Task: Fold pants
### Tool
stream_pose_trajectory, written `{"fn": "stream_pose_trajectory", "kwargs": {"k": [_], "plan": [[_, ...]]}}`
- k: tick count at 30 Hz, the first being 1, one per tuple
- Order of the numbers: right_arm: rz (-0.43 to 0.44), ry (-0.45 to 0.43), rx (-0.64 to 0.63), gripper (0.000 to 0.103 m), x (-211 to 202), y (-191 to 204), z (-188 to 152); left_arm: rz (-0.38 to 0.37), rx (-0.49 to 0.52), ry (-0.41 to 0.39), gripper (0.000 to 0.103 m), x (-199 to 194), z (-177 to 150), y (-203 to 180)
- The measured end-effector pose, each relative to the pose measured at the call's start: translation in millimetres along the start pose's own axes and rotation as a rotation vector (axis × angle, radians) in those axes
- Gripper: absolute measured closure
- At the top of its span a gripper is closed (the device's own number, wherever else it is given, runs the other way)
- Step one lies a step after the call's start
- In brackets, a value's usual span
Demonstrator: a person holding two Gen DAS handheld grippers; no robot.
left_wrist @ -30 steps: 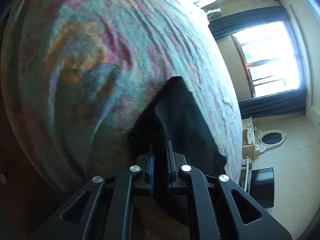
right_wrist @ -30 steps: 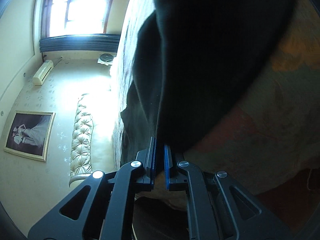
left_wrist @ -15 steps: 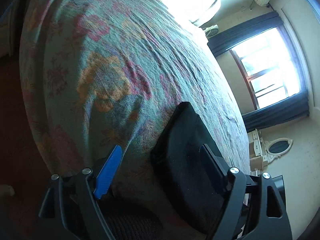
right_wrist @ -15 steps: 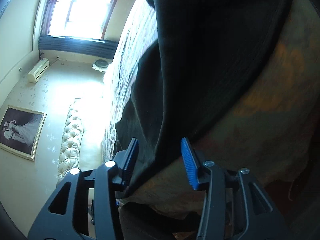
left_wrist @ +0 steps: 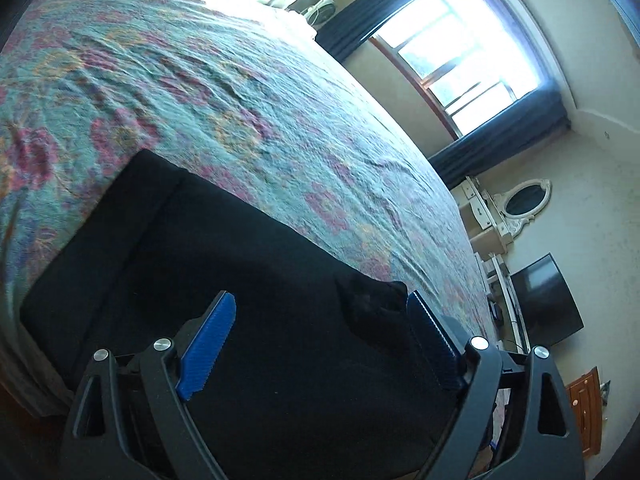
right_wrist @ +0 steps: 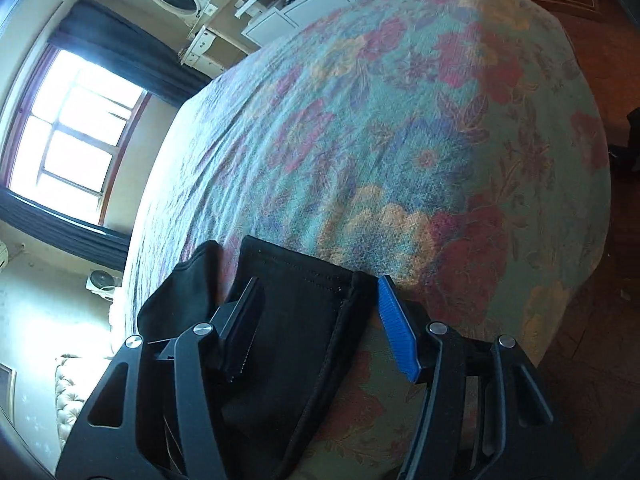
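Observation:
The black pants lie folded flat on the floral bedspread near the bed's edge. In the left wrist view my left gripper is open, its blue-padded fingers spread above the folded cloth, holding nothing. In the right wrist view my right gripper is open over one end of the pants, where a stitched hem edge shows. A small bump of cloth stands up by the left gripper's right finger.
The bed fills most of both views. A window with dark curtains, a white dresser with an oval mirror and a dark screen stand beyond the bed. Wood floor lies past the bed's foot.
Both grippers were shut on the pants a second ago. They have opened, let the cloth go onto the bed and pulled back above it.

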State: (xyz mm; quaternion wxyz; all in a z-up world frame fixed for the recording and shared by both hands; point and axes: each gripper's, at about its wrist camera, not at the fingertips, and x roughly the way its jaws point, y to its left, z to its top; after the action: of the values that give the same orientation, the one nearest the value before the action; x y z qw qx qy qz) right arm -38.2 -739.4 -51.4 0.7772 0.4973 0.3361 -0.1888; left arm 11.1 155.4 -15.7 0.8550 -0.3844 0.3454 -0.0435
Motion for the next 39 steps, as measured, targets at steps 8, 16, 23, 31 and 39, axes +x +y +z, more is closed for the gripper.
{"fn": "stream_pose_trajectory", "kwargs": {"k": [8, 16, 23, 31, 39], "plan": [[0.034, 0.078, -0.092, 0.083, 12, 0, 1, 0.056, 0.078, 0.059, 0.015, 47, -25, -20], [0.039, 0.065, -0.156, 0.087, -23, -22, 7, -0.023, -0.038, 0.066, 0.015, 40, -19, -1], [-0.012, -0.032, -0.192, 0.075, -46, -14, 11, 0.013, 0.062, 0.090, 0.013, 45, -24, -11], [0.230, 0.016, -0.268, 0.040, -15, 83, 18, -0.001, 0.075, 0.113, 0.010, 46, -23, -11], [0.269, 0.206, -0.117, 0.040, 97, 111, 13, -0.029, 0.062, 0.118, 0.010, 44, -20, -8]]}}
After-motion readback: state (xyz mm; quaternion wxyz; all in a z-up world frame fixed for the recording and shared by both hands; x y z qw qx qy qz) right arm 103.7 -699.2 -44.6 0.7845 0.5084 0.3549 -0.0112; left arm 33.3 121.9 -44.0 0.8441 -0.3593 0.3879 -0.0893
